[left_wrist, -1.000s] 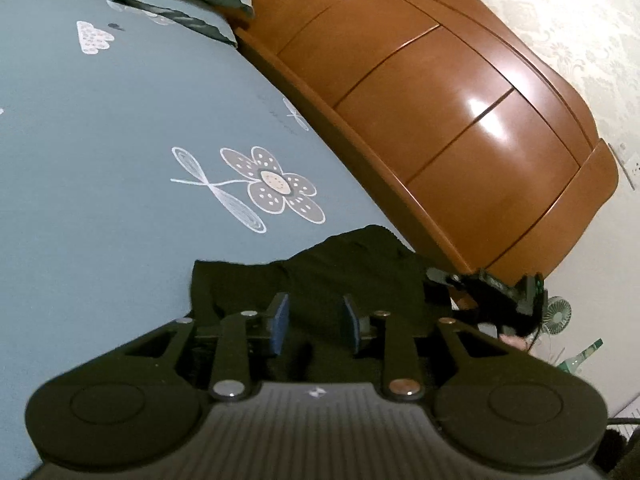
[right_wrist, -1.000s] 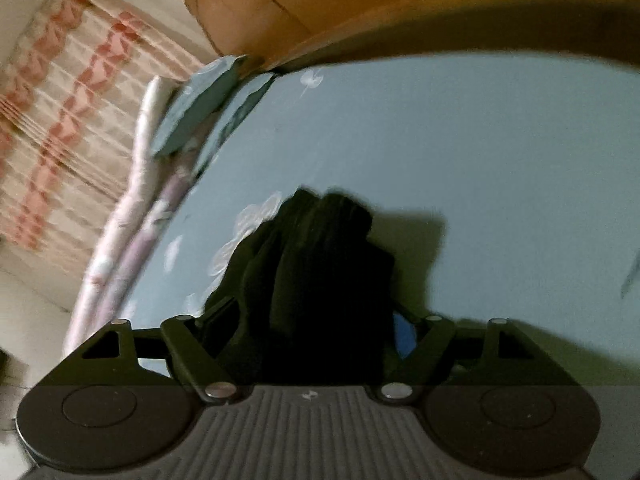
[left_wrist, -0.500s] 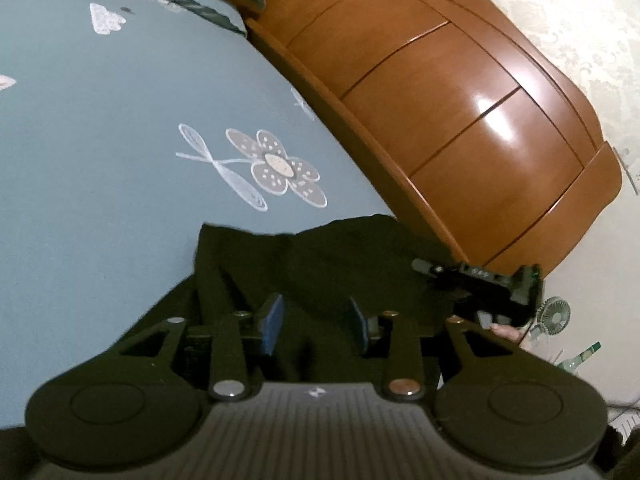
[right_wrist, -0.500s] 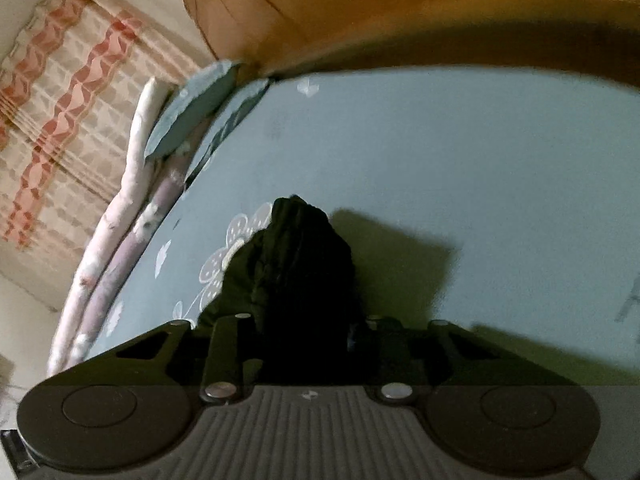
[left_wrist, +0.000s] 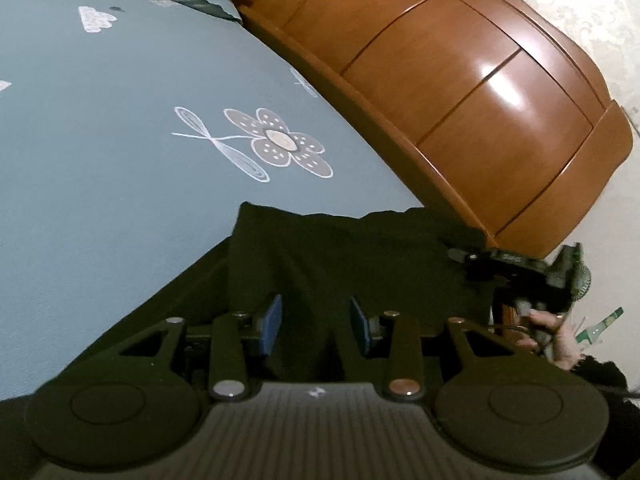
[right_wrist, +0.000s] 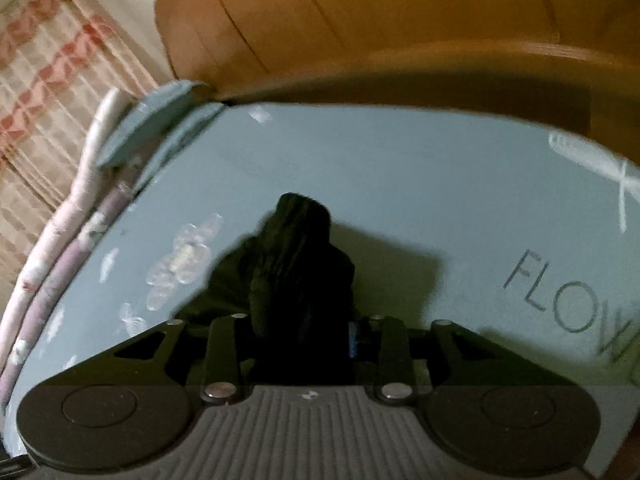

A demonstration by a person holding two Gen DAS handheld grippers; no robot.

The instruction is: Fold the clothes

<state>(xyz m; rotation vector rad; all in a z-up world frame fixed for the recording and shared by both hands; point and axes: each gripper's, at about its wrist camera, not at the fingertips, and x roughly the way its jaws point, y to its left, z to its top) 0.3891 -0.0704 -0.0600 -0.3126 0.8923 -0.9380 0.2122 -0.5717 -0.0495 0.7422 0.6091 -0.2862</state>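
A: Two grippers hold one black garment [left_wrist: 340,264] over the blue bedsheet [left_wrist: 120,184]?

B: Yes. The left gripper [left_wrist: 315,322] has cloth bunched between its blue pads; its jaws have just widened slightly. The right gripper [right_wrist: 298,336] has closed on a raised fold.

A: Why lift it?

B: Probably to stretch the edge before folding, beside the wooden headboard [left_wrist: 460,80].

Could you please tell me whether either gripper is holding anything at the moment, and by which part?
Both hold the black garment: the right gripper has just clamped a bunched fold, the left gripper a fold along its near edge.
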